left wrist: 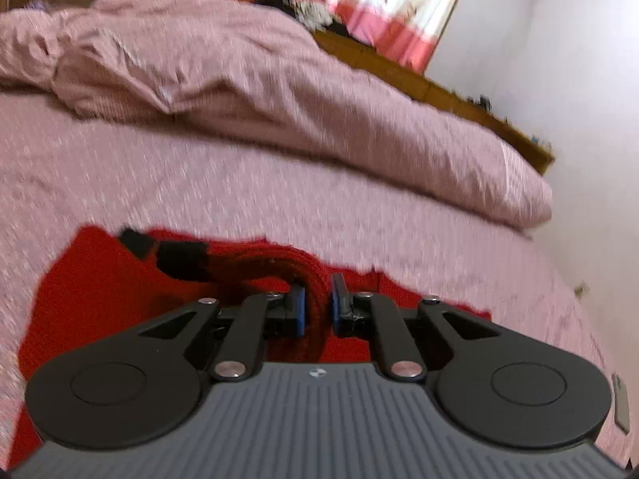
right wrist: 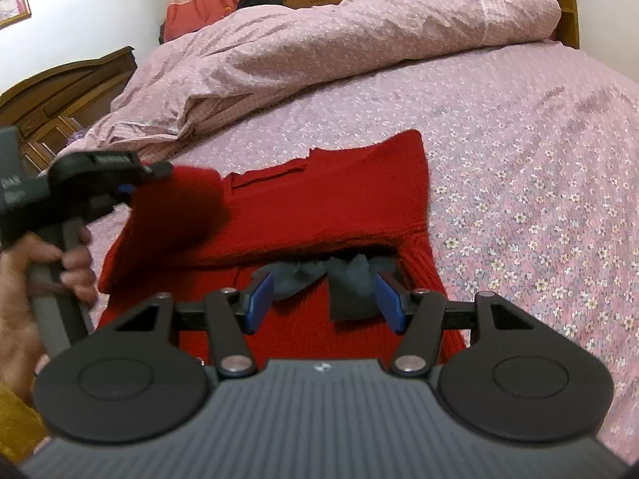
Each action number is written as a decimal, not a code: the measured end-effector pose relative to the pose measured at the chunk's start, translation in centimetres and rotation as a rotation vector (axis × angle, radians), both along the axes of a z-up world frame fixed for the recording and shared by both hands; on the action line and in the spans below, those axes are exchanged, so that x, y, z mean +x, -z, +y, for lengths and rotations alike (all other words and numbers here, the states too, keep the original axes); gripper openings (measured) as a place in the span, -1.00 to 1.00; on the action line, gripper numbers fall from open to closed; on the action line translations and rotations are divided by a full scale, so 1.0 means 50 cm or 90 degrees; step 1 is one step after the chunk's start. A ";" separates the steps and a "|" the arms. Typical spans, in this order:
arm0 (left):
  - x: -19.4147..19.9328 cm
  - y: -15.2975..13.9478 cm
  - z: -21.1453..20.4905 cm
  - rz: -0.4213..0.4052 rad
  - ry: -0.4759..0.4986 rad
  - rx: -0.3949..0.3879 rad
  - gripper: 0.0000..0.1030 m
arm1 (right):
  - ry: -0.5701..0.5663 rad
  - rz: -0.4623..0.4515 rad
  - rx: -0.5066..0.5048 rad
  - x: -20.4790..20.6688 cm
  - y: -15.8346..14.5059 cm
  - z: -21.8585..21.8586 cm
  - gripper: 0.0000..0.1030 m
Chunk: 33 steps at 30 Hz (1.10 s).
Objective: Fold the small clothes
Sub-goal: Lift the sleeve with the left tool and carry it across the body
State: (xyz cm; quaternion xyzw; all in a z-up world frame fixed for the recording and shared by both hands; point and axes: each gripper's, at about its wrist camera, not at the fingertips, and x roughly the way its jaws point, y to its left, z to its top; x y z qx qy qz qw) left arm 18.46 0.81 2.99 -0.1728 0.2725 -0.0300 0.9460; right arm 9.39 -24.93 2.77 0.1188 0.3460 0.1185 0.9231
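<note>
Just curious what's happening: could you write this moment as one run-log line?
left gripper: shut on red knitted sweater sleeve | right gripper: open over black trim | surface: pink floral bed sheet

1 red sweater (right wrist: 319,207), 1 dark grey cloth piece (right wrist: 319,275), 2 grippers, 1 duvet (right wrist: 319,44), 1 bed (right wrist: 519,139), 1 hand (right wrist: 48,263).

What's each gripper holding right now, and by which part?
Left gripper is shut on the red sweater's ribbed edge. Right gripper is open, holding nothing; dark trim lies between its pads.
</note>
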 end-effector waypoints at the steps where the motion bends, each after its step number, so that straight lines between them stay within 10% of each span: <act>1: 0.005 0.009 -0.003 0.008 0.007 0.004 -0.72 | 0.001 0.002 0.000 0.000 0.002 0.001 0.14; 12: -0.023 0.030 -0.021 0.067 0.046 0.088 -0.61 | -0.018 0.013 0.003 0.001 0.015 0.020 0.14; 19: -0.080 0.033 -0.004 0.102 0.047 0.137 0.06 | -0.029 0.016 -0.003 -0.003 0.013 0.032 0.14; 33: -0.173 0.022 0.081 0.131 -0.032 0.188 0.26 | -0.109 0.010 -0.037 0.025 -0.021 0.108 0.14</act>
